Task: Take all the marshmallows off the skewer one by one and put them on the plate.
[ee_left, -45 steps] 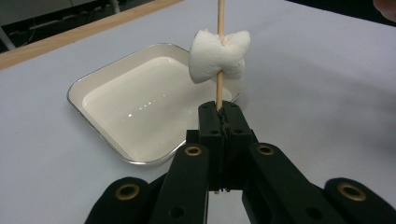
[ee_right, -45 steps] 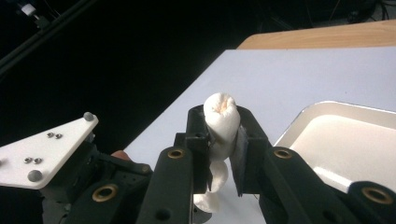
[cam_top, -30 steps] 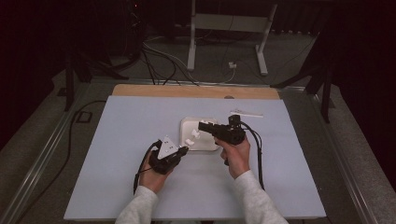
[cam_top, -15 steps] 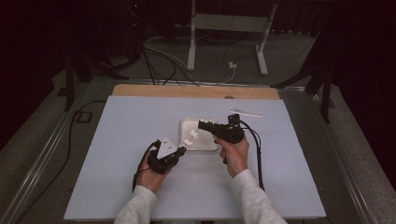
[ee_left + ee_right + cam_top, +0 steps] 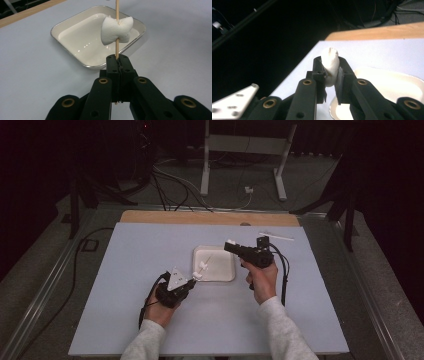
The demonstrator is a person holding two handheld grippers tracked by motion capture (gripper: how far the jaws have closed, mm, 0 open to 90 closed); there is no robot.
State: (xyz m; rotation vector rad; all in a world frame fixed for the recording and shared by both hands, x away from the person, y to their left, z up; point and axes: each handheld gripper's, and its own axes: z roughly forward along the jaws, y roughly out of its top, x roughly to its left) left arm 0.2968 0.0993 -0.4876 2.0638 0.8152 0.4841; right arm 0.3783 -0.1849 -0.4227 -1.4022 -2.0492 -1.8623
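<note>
tray (image 5: pixel 75 27): bare | left fingers (image 5: pixel 117 58): clamp skewer (image 5: pixel 116 10) | right fingers (image 5: pixel 331 66): pinch marshmallow (image 5: pixel 331 65)

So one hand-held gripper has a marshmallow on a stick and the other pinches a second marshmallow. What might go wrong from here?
1. The left hand-held gripper clamps only the thin skewer near its bottom end; pushing another piece on could tilt or snap it.
2. The skewered marshmallow looks pinched at the middle and could tear off into the tray.
3. The right hand-held gripper squeezes its marshmallow hard; it may deform or stick to the jaws.
</note>
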